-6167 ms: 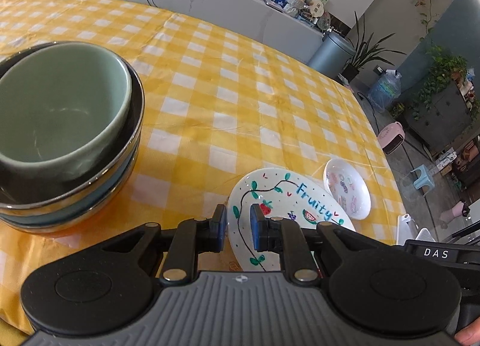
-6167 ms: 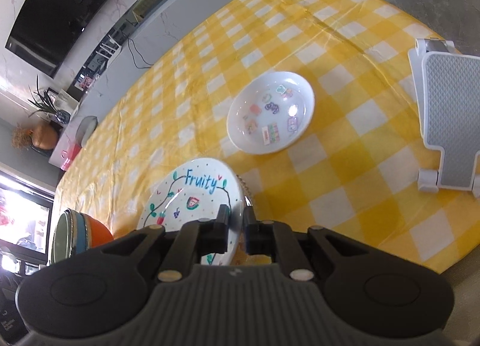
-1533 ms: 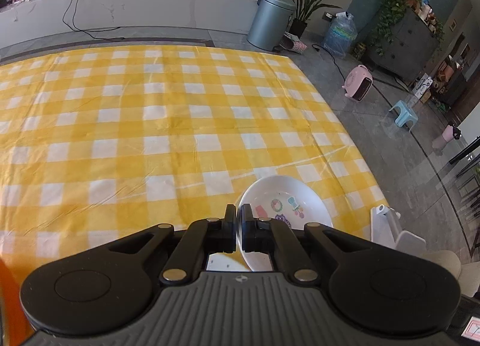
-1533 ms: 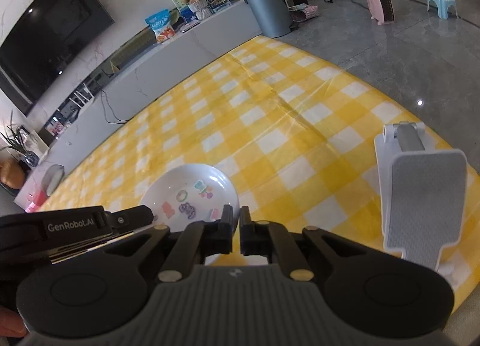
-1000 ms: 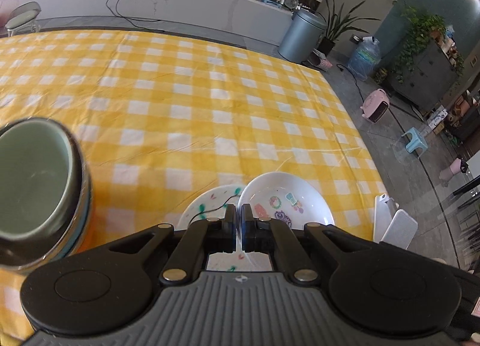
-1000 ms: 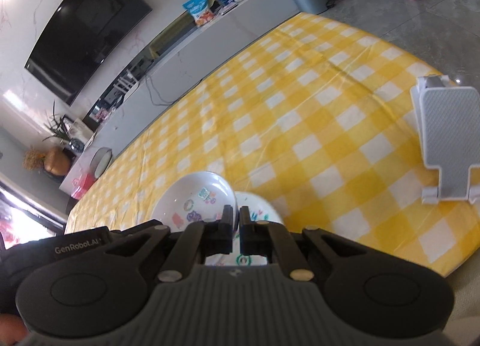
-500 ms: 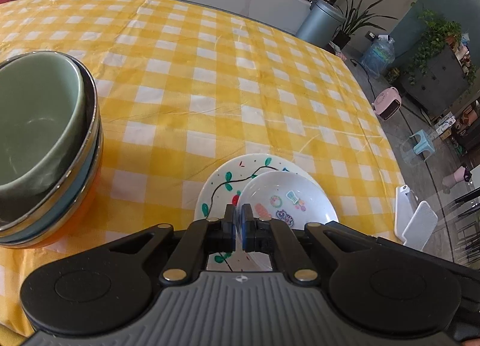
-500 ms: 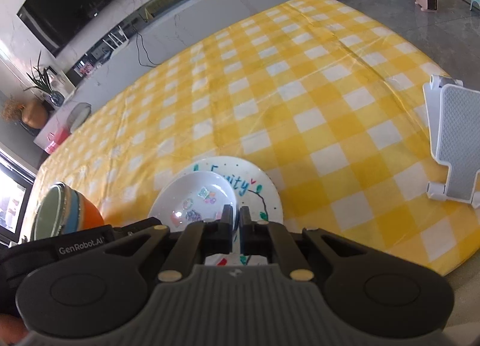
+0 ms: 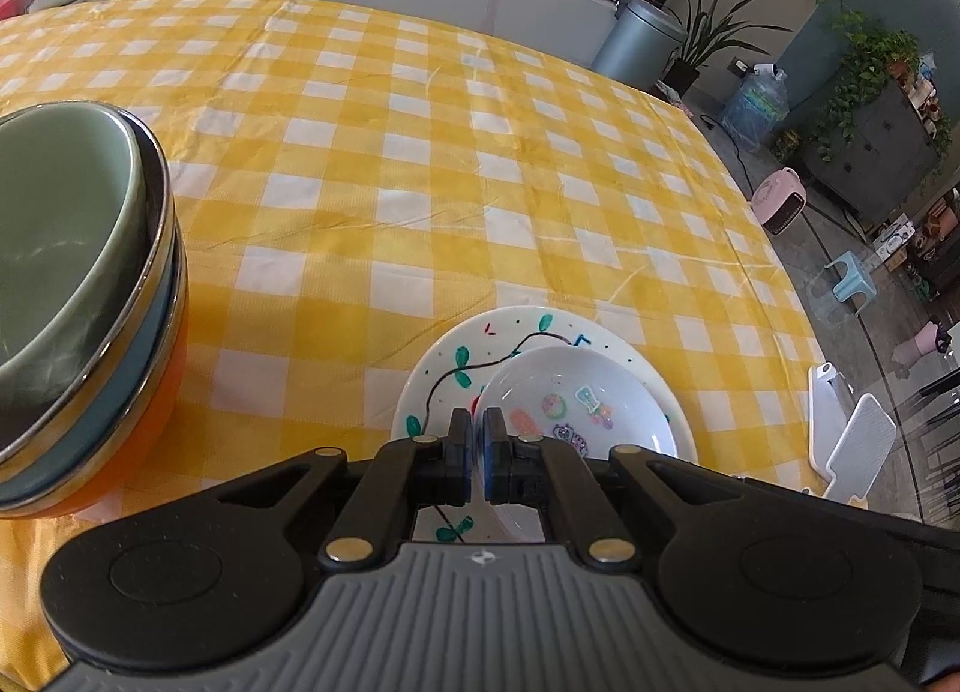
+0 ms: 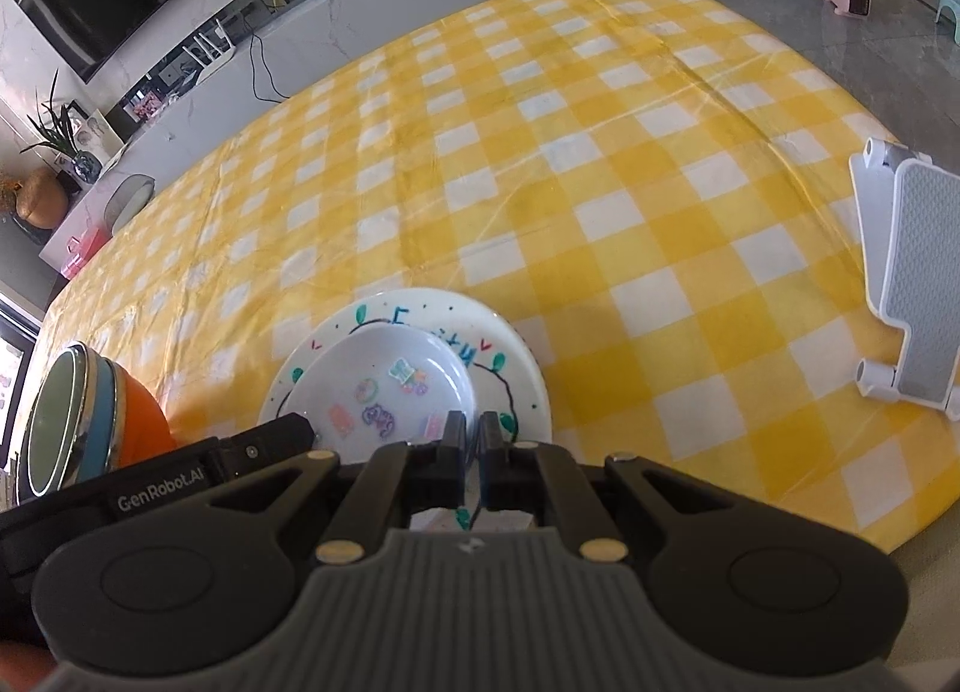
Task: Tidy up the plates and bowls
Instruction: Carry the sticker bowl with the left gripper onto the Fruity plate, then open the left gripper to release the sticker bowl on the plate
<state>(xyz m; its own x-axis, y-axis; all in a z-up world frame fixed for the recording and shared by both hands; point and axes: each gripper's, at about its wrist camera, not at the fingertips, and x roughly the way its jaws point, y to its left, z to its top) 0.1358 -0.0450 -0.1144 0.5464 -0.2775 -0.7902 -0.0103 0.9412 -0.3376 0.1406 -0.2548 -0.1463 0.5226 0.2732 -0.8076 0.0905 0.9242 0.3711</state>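
A small white sticker plate [image 9: 576, 407] [image 10: 390, 386] sits on top of the larger white "Fruity" plate [image 9: 456, 362] [image 10: 516, 356] near the table's front edge. My left gripper [image 9: 478, 434] is shut on the small plate's near left rim. My right gripper [image 10: 472, 440] is shut on the small plate's near right rim. A stack of bowls, green [image 9: 54, 236] on top with blue and orange below, stands at the left [image 10: 78, 422].
The yellow checked tablecloth [image 9: 420, 152] covers the table. A white and grey stand [image 10: 918, 284] lies at the right edge, also seen in the left wrist view [image 9: 852, 440]. Beyond the table are a counter, a bin and the floor.
Both grippers carried the small sticker plate from the right and brought it down onto the Fruity plate. Six seconds ago the two plates lay apart.
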